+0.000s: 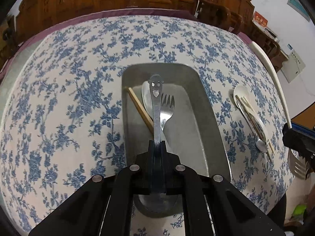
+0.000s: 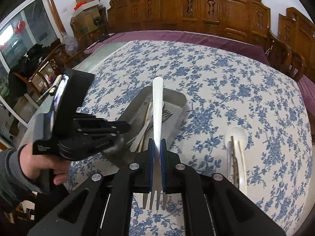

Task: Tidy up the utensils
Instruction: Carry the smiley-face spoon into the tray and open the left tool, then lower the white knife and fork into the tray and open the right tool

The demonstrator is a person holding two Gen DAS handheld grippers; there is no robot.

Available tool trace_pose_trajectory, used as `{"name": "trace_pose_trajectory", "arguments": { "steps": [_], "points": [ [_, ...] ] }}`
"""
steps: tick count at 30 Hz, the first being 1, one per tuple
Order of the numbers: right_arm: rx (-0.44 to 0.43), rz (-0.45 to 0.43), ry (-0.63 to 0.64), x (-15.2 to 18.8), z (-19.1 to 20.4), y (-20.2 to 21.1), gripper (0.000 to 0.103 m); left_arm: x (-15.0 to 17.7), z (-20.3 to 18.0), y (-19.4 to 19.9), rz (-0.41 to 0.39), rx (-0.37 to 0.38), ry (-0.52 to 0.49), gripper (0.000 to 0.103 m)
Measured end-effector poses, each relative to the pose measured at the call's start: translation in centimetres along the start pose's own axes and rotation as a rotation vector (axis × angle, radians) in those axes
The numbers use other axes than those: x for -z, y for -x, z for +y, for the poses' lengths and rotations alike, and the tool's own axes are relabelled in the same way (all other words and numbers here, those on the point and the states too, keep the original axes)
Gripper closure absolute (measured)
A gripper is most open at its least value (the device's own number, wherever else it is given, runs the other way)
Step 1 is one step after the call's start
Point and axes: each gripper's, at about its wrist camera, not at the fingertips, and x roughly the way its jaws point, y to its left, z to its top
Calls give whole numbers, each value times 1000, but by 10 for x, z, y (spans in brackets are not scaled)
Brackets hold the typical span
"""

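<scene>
Left gripper (image 1: 157,143) is clamped tight on a smiley-handled spoon (image 1: 156,98), its bowl back under the fingers, the handle jutting forward over the grey tray (image 1: 208,122). In that tray lie a metal fork (image 1: 167,108), another spoon and a wooden chopstick (image 1: 140,108). Right gripper (image 2: 157,147) pinches a white-handled fork (image 2: 157,106), tines pointing back toward the camera, handle reaching out above the tray's near end. To the right, a white ladle (image 2: 236,137) rests on the floral tablecloth (image 2: 216,78) with utensils lying across it.
</scene>
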Motion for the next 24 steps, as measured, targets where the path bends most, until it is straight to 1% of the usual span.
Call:
{"name": "trace_pose_trajectory", "arguments": {
  "steps": [7, 13, 19, 24],
  "points": [
    [-2, 33, 9, -2, 10, -17, 95, 1, -1, -17, 16, 2, -3, 98],
    [-4, 44, -19, -2, 9, -28, 95, 3, 2, -25, 26, 7, 5, 98],
    [-10, 62, -47, -2, 7, -45, 95, 5, 10, -2, -16, 18, 13, 97],
    [-34, 39, -91, -7, 7, -60, 95, 11, 20, 35, -73, 11, 9, 96]
  ]
}}
